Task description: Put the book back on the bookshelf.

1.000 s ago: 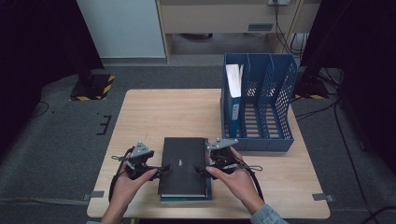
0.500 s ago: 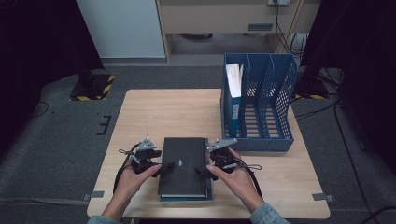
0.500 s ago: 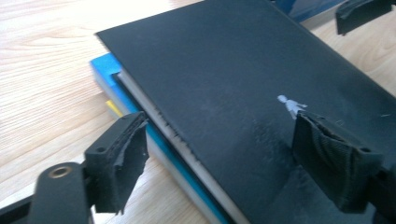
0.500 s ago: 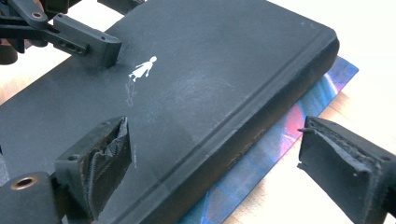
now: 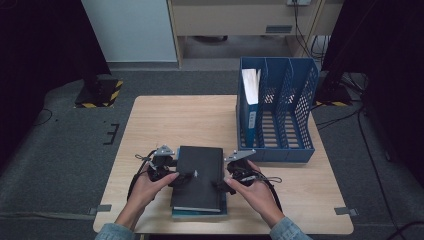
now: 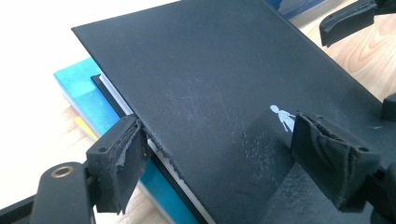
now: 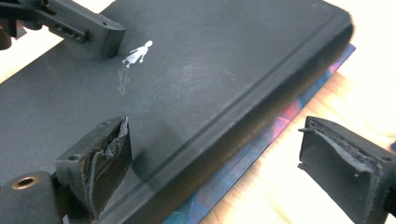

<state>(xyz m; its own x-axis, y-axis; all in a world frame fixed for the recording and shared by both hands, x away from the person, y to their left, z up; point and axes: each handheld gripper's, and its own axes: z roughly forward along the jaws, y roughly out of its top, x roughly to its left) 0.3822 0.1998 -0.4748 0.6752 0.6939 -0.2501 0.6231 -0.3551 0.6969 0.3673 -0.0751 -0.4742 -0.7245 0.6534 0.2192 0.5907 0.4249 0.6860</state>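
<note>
At the near edge of the wooden surface point(image 5: 150, 125), a black hardcover book point(image 5: 198, 177) lies flat atop a teal book point(image 5: 200, 213), its long axis running near to far. The left gripper point(image 5: 181, 179) straddles its left, page-side edge, jaws spread and just narrowed a little, one jaw over the cover, one outside. The right gripper point(image 5: 220, 184) brackets the right, spine edge, jaws spread. Both sit equally close. Farther right stands a blue file rack point(image 5: 276, 107).
</note>
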